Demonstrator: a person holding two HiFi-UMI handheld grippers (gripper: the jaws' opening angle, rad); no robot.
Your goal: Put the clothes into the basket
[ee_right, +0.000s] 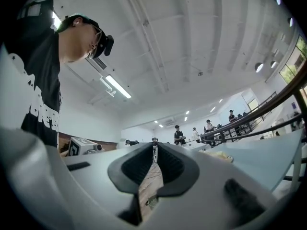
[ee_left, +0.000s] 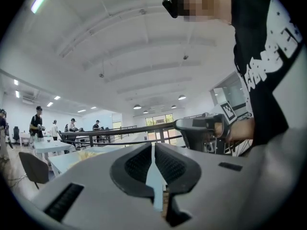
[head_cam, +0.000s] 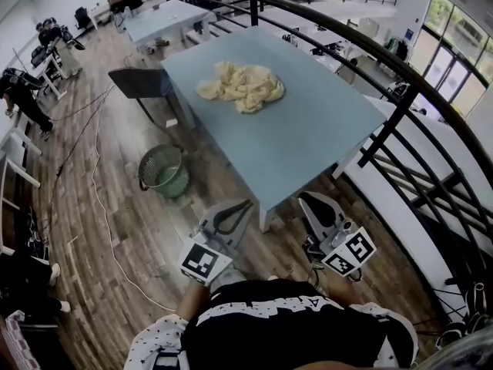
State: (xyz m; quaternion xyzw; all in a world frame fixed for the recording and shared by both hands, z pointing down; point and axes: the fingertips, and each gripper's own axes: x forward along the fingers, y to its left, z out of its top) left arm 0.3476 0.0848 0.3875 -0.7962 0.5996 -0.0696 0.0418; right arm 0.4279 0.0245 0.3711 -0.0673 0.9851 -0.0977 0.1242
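The person's black shirt [head_cam: 285,330] bore white lettering too cut off to read. Just before it, the left gripper [head_cam: 246,204] and right gripper [head_cam: 306,200] each had jaws pressed together on nothing. Ahead and to the left of the left gripper, a green basket [head_cam: 163,169] stood on the wood floor [head_cam: 100,230] beside a pale blue table [head_cam: 308,137]. Farther ahead, cream clothes [head_cam: 242,85] lay heaped on the tabletop. A black railing [head_cam: 400,106] curved past on the right gripper's outer side.

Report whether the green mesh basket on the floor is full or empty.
Empty: the green basket shows a bare inside; the cream cloth heap lies on the blue table.
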